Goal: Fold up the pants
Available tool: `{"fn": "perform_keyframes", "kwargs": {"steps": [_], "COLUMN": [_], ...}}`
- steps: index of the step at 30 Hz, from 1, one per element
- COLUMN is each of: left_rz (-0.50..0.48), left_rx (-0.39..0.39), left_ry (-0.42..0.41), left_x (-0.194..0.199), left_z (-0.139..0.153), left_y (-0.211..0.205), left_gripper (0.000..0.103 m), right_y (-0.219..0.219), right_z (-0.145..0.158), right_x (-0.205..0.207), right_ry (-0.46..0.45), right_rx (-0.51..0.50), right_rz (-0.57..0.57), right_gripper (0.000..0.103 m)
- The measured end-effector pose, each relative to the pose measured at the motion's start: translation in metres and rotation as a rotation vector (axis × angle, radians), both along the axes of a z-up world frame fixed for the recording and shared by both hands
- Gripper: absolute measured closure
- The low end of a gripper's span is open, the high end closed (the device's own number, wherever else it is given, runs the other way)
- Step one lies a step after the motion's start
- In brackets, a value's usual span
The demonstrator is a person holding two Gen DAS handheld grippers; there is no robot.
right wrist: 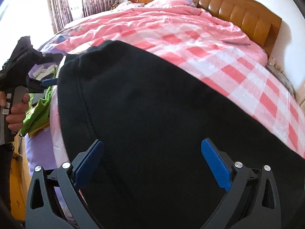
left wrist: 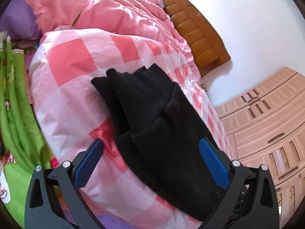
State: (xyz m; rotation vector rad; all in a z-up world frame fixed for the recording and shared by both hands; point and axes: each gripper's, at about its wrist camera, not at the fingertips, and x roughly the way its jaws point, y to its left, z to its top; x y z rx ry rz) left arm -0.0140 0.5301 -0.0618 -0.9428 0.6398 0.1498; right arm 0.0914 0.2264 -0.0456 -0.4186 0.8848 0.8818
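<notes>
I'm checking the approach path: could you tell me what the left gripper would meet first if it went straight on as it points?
Most likely the pants. The left gripper is open, and the black fabric lies between its fingers and ahead, on the quilt. Depth is unclear.

Pink-and-white checked quilt (right wrist: 219, 57) is spreading out ahead of the jaws, with a plain pink duvet (left wrist: 106, 9) bunching up beyond it. Wooden headboard (right wrist: 240, 17) is sitting far ahead, off to the right. A wardrobe (left wrist: 266, 126) is showing right of the jaws, green fabric (left wrist: 17, 114) is lying off to the left, and curtains (right wrist: 76, 2) are hanging way back left.
</notes>
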Motion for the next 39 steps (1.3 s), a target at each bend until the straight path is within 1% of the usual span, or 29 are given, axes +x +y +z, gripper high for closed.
{"fn": "perform_keyframes", "kwargs": {"steps": [1, 2, 3, 6, 9, 11, 12, 14, 15, 16, 17, 19, 20, 21, 22, 23, 27, 28, 30, 32, 33, 34, 35, 36, 37, 39], "left_rz": [-0.004, -0.01, -0.017, -0.024, -0.035, -0.035, -0.034, -0.034, -0.034, -0.029, -0.018, -0.012, -0.008, -0.006, 0.0, 0.006, 0.002, -0.003, -0.021, -0.039, -0.048, -0.063, -0.079, -0.095, -0.117, -0.149], "left_rx": [-0.002, -0.007, -0.014, -0.019, -0.025, -0.042, -0.046, -0.027, -0.005, 0.032, 0.062, 0.075, 0.089, 0.113, 0.138, 0.18, 0.419, 0.483, 0.576, 0.647, 0.674, 0.719, 0.765, 0.809, 0.87, 0.927], "left_ry": [-0.008, -0.012, -0.012, 0.016, 0.001, -0.028, -0.029, -0.024, -0.015, 0.008, 0.036, 0.035, 0.032, 0.023, 0.018, 0.022, 0.023, 0.014, -0.018, -0.041, -0.05, -0.063, -0.074, -0.084, -0.104, -0.128], "left_x": [0.004, 0.004, 0.005, 0.019, 0.03, 0.037, 0.041, 0.048, 0.051, 0.053, 0.055, 0.052, 0.05, 0.047, 0.044, 0.043, 0.044, 0.044, 0.043, 0.041, 0.04, 0.041, 0.04, 0.04, 0.039, 0.041], "left_z": [0.0, 0.0, -0.001, -0.008, -0.011, -0.014, -0.015, -0.014, -0.012, -0.011, -0.011, -0.01, -0.009, -0.005, 0.0, 0.007, 0.044, 0.057, 0.08, 0.096, 0.102, 0.11, 0.116, 0.121, 0.125, 0.126], "left_y": [0.001, 0.001, 0.003, 0.006, 0.01, 0.015, 0.017, 0.018, 0.017, 0.015, 0.014, 0.015, 0.014, 0.012, 0.008, 0.003, -0.033, -0.047, -0.071, -0.096, -0.107, -0.125, -0.144, -0.162, -0.189, -0.223], "left_gripper": [0.005, 0.011, 0.012, 0.012, 0.012, 0.012, 0.012, 0.013, 0.02, 0.029, 0.046, 0.058, 0.066, 0.071, 0.072, 0.074, 0.075, 0.075, 0.075, 0.075, 0.075, 0.075, 0.075, 0.075, 0.076, 0.076], "right_y": [0.002, 0.002, 0.003, 0.006, 0.006, 0.006, 0.006, 0.006, 0.006, 0.006, 0.007, 0.009, 0.01, 0.011, 0.012, 0.014, 0.016, 0.017, 0.015, 0.004, -0.011, -0.023, -0.044, -0.055, -0.075, -0.119], "right_z": [-0.001, -0.001, -0.002, -0.003, -0.004, -0.005, -0.005, -0.006, -0.005, -0.005, -0.004, 0.001, 0.002, 0.002, 0.001, -0.005, -0.009, -0.009, -0.007, 0.002, 0.014, 0.022, 0.033, 0.039, 0.047, 0.06], "right_x": [0.0, 0.0, 0.0, -0.002, -0.003, -0.002, -0.002, -0.001, -0.001, -0.002, -0.002, -0.002, -0.002, -0.002, -0.001, 0.001, 0.002, 0.001, 0.003, 0.003, 0.003, 0.003, 0.005, 0.008, 0.013, 0.023], "right_ry": [0.001, 0.0, -0.003, -0.015, -0.016, -0.01, -0.008, -0.003, -0.002, -0.003, -0.002, 0.01, 0.011, 0.015, 0.024, 0.045, 0.045, 0.042, 0.053, 0.058, 0.05, 0.045, 0.035, 0.029, 0.022, 0.02], "right_rx": [0.001, 0.0, -0.004, -0.016, -0.016, -0.014, -0.013, -0.012, -0.012, -0.012, -0.013, 0.005, 0.012, 0.011, 0.004, -0.018, -0.036, -0.038, -0.03, 0.025, 0.09, 0.138, 0.199, 0.221, 0.254, 0.33], "right_rz": [-0.003, -0.005, -0.005, 0.0, 0.001, 0.001, 0.0, -0.001, -0.002, -0.004, -0.004, 0.012, 0.015, 0.016, 0.014, 0.012, 0.022, 0.023, 0.028, 0.013, -0.016, -0.037, -0.075, -0.103, -0.154, -0.255], "right_gripper": [0.004, 0.004, 0.004, 0.004, 0.004, 0.004, 0.004, 0.004, 0.004, 0.004, 0.004, 0.005, 0.004, 0.004, 0.004, 0.004, 0.004, 0.004, 0.004, 0.005, 0.005, 0.005, 0.005, 0.005, 0.005, 0.005]}}
